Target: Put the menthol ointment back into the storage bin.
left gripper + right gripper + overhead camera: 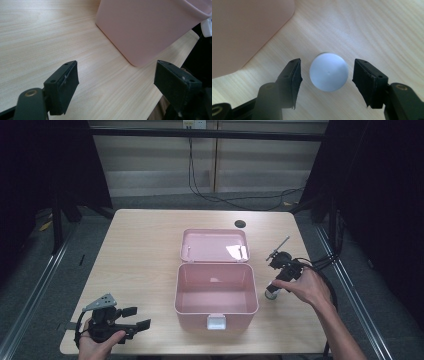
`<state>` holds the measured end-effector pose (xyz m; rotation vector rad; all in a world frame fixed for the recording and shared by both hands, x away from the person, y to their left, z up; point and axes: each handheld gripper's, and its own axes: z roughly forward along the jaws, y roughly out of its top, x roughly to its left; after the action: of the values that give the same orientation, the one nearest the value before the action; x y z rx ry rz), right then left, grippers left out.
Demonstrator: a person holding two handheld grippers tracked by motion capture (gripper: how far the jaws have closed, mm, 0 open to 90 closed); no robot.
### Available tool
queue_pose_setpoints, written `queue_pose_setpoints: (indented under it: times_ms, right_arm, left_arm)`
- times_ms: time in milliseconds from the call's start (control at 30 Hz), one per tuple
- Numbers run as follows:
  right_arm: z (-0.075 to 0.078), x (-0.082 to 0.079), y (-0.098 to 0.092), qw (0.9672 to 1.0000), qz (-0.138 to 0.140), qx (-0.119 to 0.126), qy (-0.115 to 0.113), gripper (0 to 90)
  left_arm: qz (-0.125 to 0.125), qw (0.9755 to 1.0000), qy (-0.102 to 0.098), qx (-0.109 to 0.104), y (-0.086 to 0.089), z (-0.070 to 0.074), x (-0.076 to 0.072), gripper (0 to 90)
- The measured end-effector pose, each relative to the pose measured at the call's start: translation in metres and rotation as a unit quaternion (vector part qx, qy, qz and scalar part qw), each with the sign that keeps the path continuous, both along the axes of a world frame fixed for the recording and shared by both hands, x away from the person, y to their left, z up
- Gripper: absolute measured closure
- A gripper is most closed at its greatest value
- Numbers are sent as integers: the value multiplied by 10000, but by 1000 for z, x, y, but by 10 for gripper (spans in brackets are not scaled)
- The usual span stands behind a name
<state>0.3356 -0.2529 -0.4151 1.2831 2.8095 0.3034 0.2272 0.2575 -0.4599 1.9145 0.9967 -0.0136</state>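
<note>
Pale wood table (pixel 145 250); grey floor (pixel 45 270); black curtains (pixel 385 195) flank it.

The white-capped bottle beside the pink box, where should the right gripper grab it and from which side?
Grip the bottle across its round white cap, coming straight down from above. It stands upright beside the pink box, so the cap faces up, and the right gripper already has its open jaws on either side of it, not yet touching.
</note>
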Motion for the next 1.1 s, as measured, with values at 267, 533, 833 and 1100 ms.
queue_pose_setpoints:
  times_ms: [267,533,833,1100]
  right_arm:
    - [-9,5,4,9994,88,-213,266,431]
    - [-16,10,4,9985,118,-304,445,500]
    - [-19,13,4,9980,84,-269,573,504]
    - [-19,11,6,9978,183,-368,516,509]
  left_arm:
    - [3,10000,1,6,1,0,0,194]
    - [-11,10000,13,-10,0,0,0,194]
    - [-30,10000,16,-12,0,0,0,194]
    - [-77,10000,25,23,-1,0,0,187]
